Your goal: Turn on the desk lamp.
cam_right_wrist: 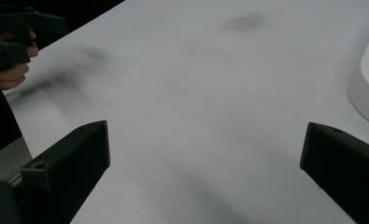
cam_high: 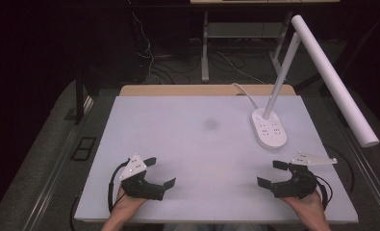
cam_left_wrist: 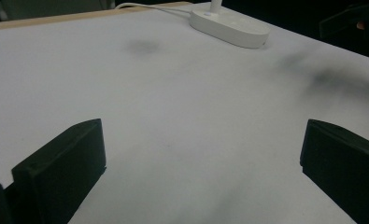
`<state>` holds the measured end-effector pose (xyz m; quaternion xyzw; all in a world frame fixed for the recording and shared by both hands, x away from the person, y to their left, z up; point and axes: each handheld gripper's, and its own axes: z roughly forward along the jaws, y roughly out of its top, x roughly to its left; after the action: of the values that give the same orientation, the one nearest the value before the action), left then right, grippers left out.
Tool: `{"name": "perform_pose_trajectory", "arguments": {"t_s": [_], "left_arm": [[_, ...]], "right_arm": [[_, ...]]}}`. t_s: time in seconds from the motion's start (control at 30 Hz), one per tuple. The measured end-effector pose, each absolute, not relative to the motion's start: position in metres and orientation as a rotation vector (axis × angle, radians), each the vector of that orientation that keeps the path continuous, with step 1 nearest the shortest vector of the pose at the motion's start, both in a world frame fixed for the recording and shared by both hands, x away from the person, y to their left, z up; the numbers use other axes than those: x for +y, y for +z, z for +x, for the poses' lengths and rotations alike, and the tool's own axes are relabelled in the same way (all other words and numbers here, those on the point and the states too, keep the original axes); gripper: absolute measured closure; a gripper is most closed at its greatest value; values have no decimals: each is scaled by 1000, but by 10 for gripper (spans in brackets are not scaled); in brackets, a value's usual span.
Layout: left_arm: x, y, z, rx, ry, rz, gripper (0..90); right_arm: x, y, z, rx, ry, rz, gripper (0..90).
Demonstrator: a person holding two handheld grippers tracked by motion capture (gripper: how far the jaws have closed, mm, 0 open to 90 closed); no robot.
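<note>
Basically both black two-jaw grippers, left gripper (cam_high: 159, 172) and right gripper (cam_high: 270, 173), spread wide, empty; white desk lamp (cam_high: 269, 129) head cut off upper right; dark smudge (cam_high: 210, 124) unclear.

Two hand-held grippers (cam_high: 158, 172) (cam_high: 269, 174), one white desk lamp (cam_high: 274, 126), one table (cam_high: 178, 120).

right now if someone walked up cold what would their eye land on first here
Most likely the white desk lamp, its oval base at the far right of the white table and its long tube head slanting out over the right edge. Next, the two black grippers at the near edge, the left gripper and right gripper, both with jaws spread wide and holding nothing. A faint dark smudge marks the tabletop near its middle.
</note>
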<state>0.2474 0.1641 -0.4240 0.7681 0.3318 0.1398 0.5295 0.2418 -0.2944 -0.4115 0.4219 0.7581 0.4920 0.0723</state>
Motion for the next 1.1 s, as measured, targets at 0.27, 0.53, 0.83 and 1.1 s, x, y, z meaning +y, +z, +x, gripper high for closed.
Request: {"name": "perform_pose_trajectory", "arguments": {"t_s": [0.27,0.53,0.83,1.1], "left_arm": [[162,-425,247,783,330,1844,0],[162,-425,247,774,323,1857,0],[162,-425,246,777,329,1857,0],[163,-426,247,781,330,1857,0]], "right_arm": [[-297,-411,240,2279,1484,1269,9],[-297,-409,241,2308,1467,1277,9],[-298,-406,241,2327,1463,1283,9],[-295,-398,245,2360,1429,1272,9]]}}
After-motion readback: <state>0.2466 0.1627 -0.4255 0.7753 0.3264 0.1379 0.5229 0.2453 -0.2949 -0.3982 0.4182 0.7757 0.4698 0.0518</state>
